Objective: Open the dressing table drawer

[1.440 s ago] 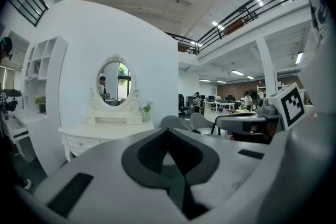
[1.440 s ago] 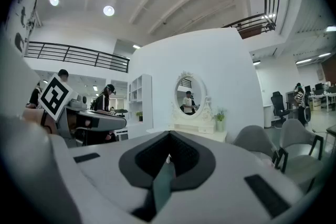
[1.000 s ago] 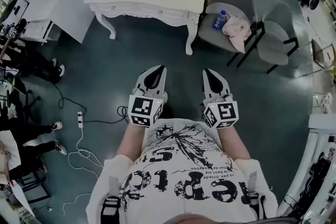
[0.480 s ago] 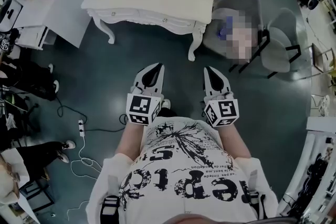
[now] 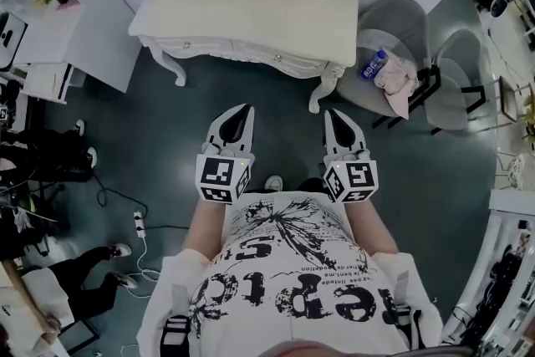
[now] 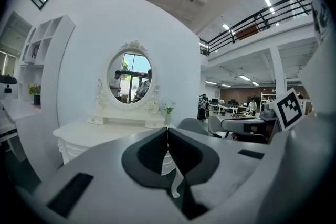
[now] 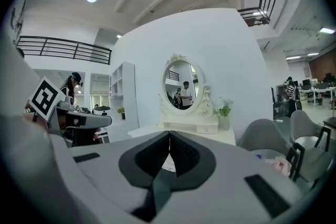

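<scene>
The white dressing table (image 5: 251, 8) stands ahead of me, its oval mirror (image 6: 130, 78) against the wall. Its drawer front (image 5: 238, 52) runs along the near edge and carries small knobs (image 5: 277, 58); it sits flush with the table. My left gripper (image 5: 244, 108) and right gripper (image 5: 332, 113) hang side by side above the dark floor, a short way in front of the table and touching nothing. Both are shut and empty, with the tips meeting in the left gripper view (image 6: 168, 129) and in the right gripper view (image 7: 169, 134).
Two grey chairs (image 5: 401, 25) stand right of the table, one with a water bottle (image 5: 374, 65) and a pink cloth (image 5: 394, 86) on it. A white shelf unit (image 5: 79, 29) is at the left. A power strip with cable (image 5: 139, 223) and people's legs (image 5: 50, 156) are at the far left.
The dressing table has come nearer and slid lower in the head view as I moved toward it. Both grippers stayed shut, side by side.
</scene>
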`<state>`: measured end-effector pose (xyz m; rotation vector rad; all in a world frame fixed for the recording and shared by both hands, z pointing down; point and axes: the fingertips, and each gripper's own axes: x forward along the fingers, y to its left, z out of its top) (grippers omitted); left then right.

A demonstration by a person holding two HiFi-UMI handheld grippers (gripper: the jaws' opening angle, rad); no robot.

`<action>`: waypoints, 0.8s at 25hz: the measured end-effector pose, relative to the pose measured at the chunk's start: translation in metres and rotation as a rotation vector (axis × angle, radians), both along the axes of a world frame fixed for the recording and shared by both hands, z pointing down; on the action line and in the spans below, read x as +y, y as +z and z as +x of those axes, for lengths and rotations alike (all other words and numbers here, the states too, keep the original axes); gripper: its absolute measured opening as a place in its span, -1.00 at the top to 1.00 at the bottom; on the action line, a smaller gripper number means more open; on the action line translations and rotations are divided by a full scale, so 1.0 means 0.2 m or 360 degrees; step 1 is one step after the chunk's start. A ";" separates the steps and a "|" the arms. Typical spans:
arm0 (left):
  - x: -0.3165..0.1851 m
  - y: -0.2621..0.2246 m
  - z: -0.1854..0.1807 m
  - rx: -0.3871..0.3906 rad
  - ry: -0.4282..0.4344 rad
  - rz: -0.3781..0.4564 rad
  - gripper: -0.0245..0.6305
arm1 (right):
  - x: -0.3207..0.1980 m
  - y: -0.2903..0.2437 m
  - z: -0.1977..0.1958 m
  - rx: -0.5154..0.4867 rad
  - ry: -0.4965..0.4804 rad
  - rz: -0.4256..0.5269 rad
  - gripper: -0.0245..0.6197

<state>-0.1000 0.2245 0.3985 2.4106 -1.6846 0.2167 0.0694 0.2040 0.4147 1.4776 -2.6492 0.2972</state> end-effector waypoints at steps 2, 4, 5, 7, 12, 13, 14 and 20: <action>-0.07 0.03 -0.04 0.0013 -0.0015 -0.0020 0.87 | -0.09 0.02 -0.04 0.0005 -0.0014 -0.0017 0.87; -0.15 0.06 -0.07 0.0017 -0.0032 -0.0036 0.87 | -0.19 0.05 -0.08 0.0008 -0.0033 -0.0028 0.87; -0.20 0.08 -0.09 0.0016 -0.0043 -0.0041 0.87 | -0.25 0.06 -0.10 0.0010 -0.0045 -0.0033 0.87; -0.30 0.09 -0.12 0.0012 -0.0067 -0.0042 0.87 | -0.37 0.08 -0.13 0.0011 -0.0070 -0.0034 0.87; -0.66 0.10 -0.15 -0.0014 -0.0123 -0.0047 0.87 | -0.76 0.09 -0.17 -0.0004 -0.0127 -0.0035 0.87; -0.74 0.09 -0.15 -0.0018 -0.0134 -0.0046 0.87 | -0.85 0.09 -0.17 -0.0005 -0.0137 -0.0035 0.87; -0.82 0.09 -0.14 -0.0022 -0.0144 -0.0044 0.87 | -0.95 0.09 -0.17 -0.0005 -0.0147 -0.0035 0.87; -1.35 0.03 -0.10 -0.0040 -0.0182 -0.0014 0.87 | -1.49 0.05 -0.13 -0.0006 -0.0202 -0.0016 0.87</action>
